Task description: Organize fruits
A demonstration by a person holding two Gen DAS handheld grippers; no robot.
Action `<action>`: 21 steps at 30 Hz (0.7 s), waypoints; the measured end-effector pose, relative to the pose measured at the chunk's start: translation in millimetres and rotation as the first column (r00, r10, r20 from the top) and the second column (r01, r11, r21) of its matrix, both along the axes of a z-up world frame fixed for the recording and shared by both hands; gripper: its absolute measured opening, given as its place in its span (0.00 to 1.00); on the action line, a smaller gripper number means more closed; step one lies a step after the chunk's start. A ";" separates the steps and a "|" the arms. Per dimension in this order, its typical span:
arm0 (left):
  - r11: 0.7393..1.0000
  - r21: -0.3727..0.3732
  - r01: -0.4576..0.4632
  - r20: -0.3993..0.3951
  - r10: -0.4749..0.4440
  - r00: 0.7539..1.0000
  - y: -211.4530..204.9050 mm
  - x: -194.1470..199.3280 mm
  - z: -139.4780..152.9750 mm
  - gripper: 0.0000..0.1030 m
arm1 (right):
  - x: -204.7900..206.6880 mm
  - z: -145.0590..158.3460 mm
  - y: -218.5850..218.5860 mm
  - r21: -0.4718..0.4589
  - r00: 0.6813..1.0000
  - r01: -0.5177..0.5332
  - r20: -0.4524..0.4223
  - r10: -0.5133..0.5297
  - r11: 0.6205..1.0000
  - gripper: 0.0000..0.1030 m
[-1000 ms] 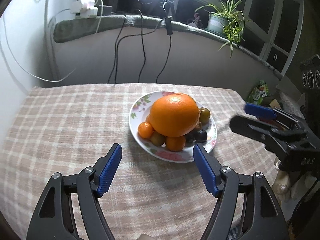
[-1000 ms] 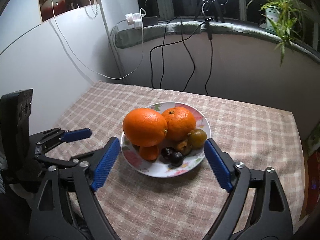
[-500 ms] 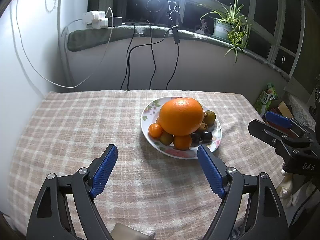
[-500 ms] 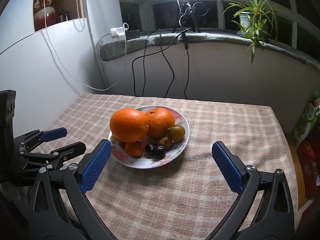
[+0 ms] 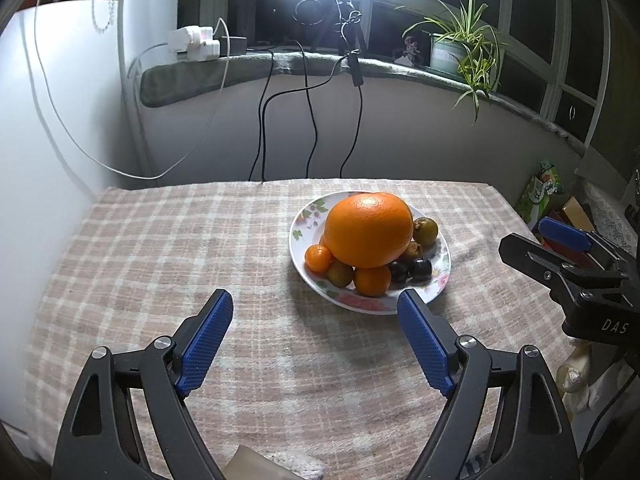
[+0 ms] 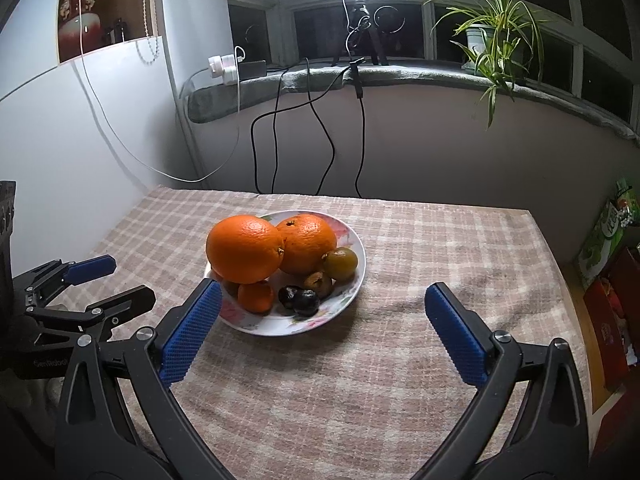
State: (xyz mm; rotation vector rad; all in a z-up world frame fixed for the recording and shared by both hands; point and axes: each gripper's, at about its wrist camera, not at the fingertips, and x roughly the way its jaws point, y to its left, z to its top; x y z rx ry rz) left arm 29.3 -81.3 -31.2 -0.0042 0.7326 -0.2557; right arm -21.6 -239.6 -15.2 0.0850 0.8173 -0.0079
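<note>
Both grippers have drawn back from the plate (image 5: 442, 258) over the last second, and the fruit now sits smaller and higher in each view; in the left wrist view the plate has slid from the centre towards the right of centre, and in the right wrist view from dead centre to left of centre; the left gripper (image 5: 316, 336) stands wide with nothing between its blue pads, its jaws opening a little further even now; the right gripper (image 6: 322, 330) has spread to its widest and is likewise bare, only checked tablecloth (image 6: 420, 240) showing between the pads, whereas a second ago its fingertips flanked the plate's near rim; the fruit itself has not shifted: the big orange (image 5: 368, 230) is perched on the heap, a second orange (image 6: 308, 244) behind it visible from the right wrist view, a small orange (image 5: 372, 280) at the near edge, another small orange (image 5: 318, 258) at the left side, greenish round fruits (image 6: 340, 263) and dark plums (image 5: 420, 269) tucked around the base; everything lies on the plate, near the middle of the table, nothing on the cloth; my reading is that the fruits are gathered and the hands are letting go and withdrawing, so the task looks at or near its end; the one worry is the big orange, balanced atop smaller fruit and liable to roll if the table is nudged.
</note>
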 end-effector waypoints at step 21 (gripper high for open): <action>1.000 0.002 0.006 0.008 -0.006 1.000 -2.5 -2.2 2.5 0.82 | -0.7 -0.1 -1.8 0.000 1.000 0.004 -0.001 -0.004 1.000 1.00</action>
